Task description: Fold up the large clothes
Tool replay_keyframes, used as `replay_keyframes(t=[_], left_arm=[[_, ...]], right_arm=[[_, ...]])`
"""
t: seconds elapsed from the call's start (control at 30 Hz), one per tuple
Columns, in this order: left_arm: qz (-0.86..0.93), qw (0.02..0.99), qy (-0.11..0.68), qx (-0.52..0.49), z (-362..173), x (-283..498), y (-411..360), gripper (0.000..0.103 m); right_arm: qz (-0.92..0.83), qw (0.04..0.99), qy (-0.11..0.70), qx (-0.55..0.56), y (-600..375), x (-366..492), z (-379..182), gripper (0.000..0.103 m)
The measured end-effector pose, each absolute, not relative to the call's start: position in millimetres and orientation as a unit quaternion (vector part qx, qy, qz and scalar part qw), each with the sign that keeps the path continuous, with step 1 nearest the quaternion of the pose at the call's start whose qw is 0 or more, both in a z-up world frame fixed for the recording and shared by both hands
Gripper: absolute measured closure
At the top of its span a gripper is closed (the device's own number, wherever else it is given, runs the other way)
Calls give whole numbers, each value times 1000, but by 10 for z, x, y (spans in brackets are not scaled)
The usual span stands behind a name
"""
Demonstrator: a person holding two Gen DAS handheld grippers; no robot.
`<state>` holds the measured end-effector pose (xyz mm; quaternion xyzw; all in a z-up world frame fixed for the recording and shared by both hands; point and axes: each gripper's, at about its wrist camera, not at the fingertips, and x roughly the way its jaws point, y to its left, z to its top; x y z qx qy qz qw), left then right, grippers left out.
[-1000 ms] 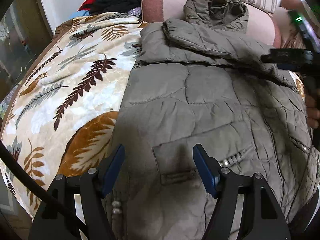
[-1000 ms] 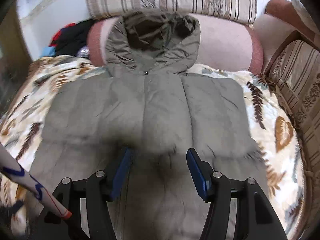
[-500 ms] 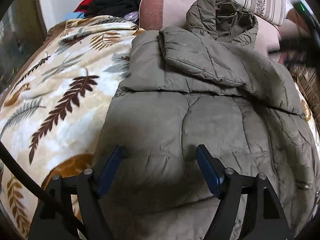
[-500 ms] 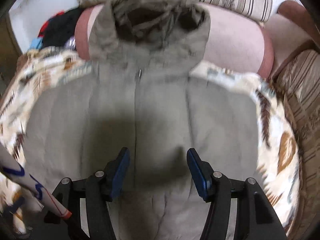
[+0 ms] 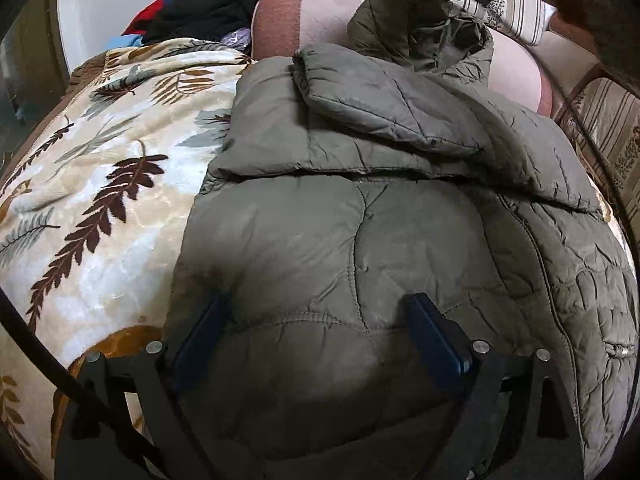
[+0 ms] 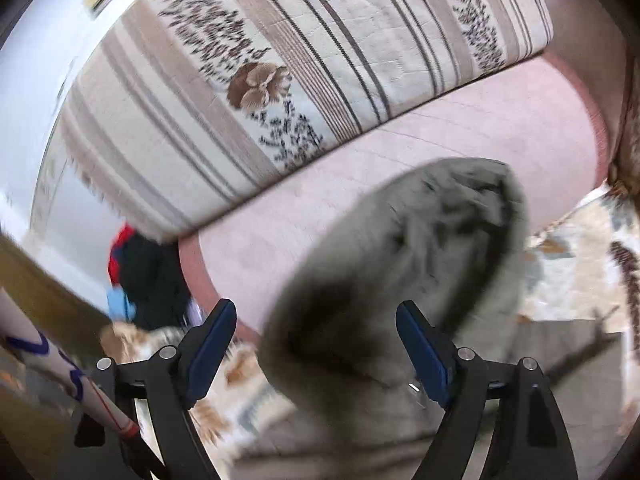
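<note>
Olive-green quilted puffer jacket (image 5: 360,248), hooded, lies flat on the leaf-print blanket, right of its bare part. One sleeve (image 5: 400,120) folded across the chest, cuff pointing left. Hood (image 5: 416,28) (image 6: 432,248) at far end, propped against the pink bolster, opening up, crumpled. Right-wrist view blurred.

My left gripper (image 5: 320,340) hovers low over the olive quilted jacket (image 5: 360,240), its blue fingers (image 5: 436,336) spread wide with padded fabric bulging between them. A sleeve (image 5: 400,120) lies folded across the chest, on the leaf-patterned blanket (image 5: 100,200).
</note>
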<state>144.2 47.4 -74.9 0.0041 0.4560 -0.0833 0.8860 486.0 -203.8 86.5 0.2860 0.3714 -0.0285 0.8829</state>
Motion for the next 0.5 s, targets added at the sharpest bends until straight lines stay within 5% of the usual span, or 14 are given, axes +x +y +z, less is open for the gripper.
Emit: replay_keyframes(t=[0.13,0.23,0.5], left_arm=[[-87,884,459,1,-771,1455,475,10],[-88,883,460,1,-776,1457,473,9],[-80,885,458,8,-728,1409,472,9]], right_arm=[[-64,870,405,275,-2011,5189,593,21],[-40,864,428,263,-2001,5234,476,91],[-16,894,416,167,-1790,4365,891,95]])
